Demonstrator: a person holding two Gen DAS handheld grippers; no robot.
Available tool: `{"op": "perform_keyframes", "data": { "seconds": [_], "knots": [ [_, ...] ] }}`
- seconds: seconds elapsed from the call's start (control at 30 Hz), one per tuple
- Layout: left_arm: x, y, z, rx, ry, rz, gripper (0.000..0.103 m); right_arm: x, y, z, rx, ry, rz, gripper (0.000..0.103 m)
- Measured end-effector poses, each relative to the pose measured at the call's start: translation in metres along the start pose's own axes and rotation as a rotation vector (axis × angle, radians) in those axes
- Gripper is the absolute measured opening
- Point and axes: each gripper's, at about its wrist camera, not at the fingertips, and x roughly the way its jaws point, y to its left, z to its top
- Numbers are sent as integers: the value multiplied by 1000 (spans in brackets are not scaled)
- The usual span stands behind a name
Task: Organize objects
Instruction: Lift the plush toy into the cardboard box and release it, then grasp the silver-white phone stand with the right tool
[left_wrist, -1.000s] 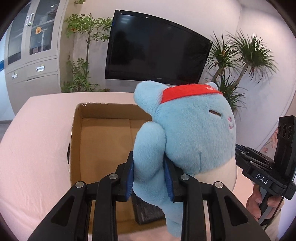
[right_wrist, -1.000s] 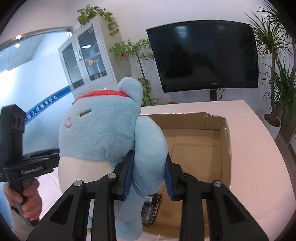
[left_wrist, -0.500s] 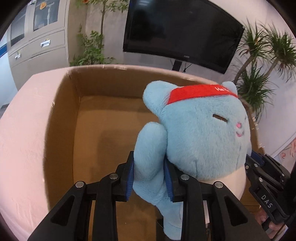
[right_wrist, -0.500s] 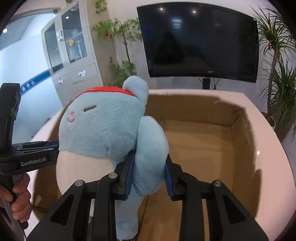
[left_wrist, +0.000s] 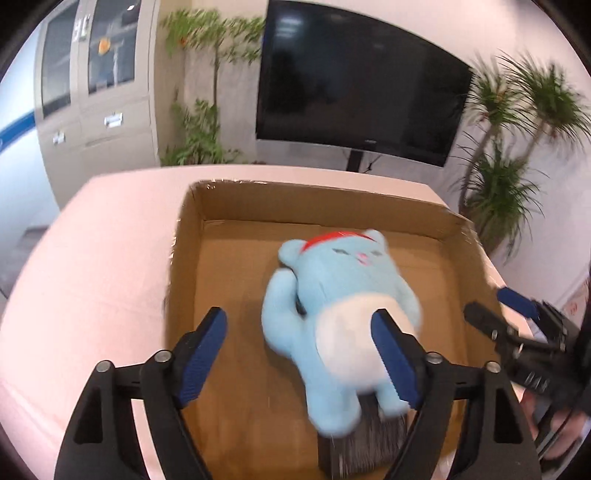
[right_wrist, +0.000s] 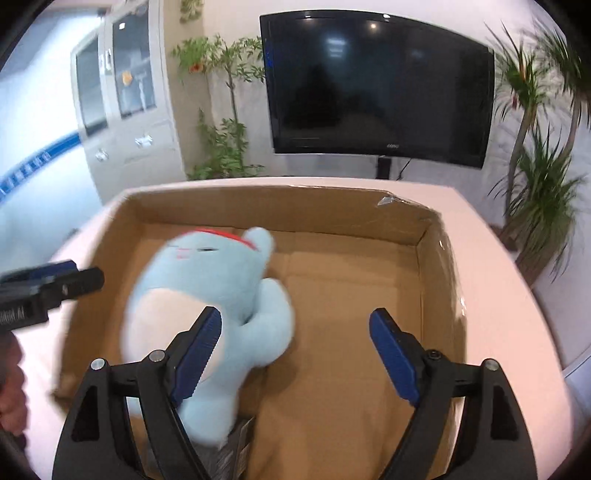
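Observation:
A light blue plush toy (left_wrist: 332, 306) with a red headband lies on its back inside the open cardboard box (left_wrist: 325, 199); it also shows in the right wrist view (right_wrist: 210, 295), blurred. Its feet rest on a dark flat object (left_wrist: 358, 443) at the box's near end. My left gripper (left_wrist: 299, 354) is open above the box, the plush just behind its right finger. My right gripper (right_wrist: 295, 350) is open above the box (right_wrist: 436, 266), the plush behind its left finger. Each gripper also appears at the edge of the other's view.
The box sits on a pink table (left_wrist: 92, 266). Behind it are a wall television (left_wrist: 354, 88), a grey cabinet (left_wrist: 92, 92), and potted plants (left_wrist: 509, 177). The person's hand (right_wrist: 11, 387) holds the left gripper.
Both grippers held the plush by its arms over the box, lowered it, then opened. The plush has dropped into the box, and both grippers have pulled back.

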Motion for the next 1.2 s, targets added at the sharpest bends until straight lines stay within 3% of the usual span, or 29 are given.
{"op": "perform_keyframes", "data": {
  "seconds": [0.07,0.2,0.27,0.33,0.43,0.5,0.57,0.63,0.77,0.87,0.97,1.07,1.2],
  "knots": [
    [-36,-6,-18,10,-25,-19,84,-28,0,-5,27,-7,53,82],
    [-98,0,-57,19,-48,-55,101,-85,8,-30,42,-41,125,83],
    [-124,3,-94,36,-49,-73,103,-108,16,-49,43,-49,170,88],
    [-145,10,-137,59,-37,-83,103,-123,24,-69,37,-38,210,102],
    [-160,24,-198,74,2,-76,103,-134,49,-113,-33,32,258,102],
    [-165,31,-235,61,15,-20,103,-140,66,-151,-81,75,282,102],
    [-173,50,-271,-5,-6,46,103,-144,85,-191,-70,98,324,102],
    [-174,72,-298,-110,22,52,103,-144,110,-237,-47,144,364,102],
    [-167,103,-326,-237,107,13,103,-130,150,-282,-31,229,354,101],
    [-168,115,-337,-300,103,-18,103,-120,166,-300,-18,254,315,101],
    [-163,112,-343,-299,116,-48,103,-104,178,-313,-67,311,295,101],
    [-155,103,-345,-274,144,-51,103,-109,183,-318,-162,254,236,84],
    [-145,87,-345,-230,180,-103,103,-110,161,-316,-176,261,299,57]
  ]
}}
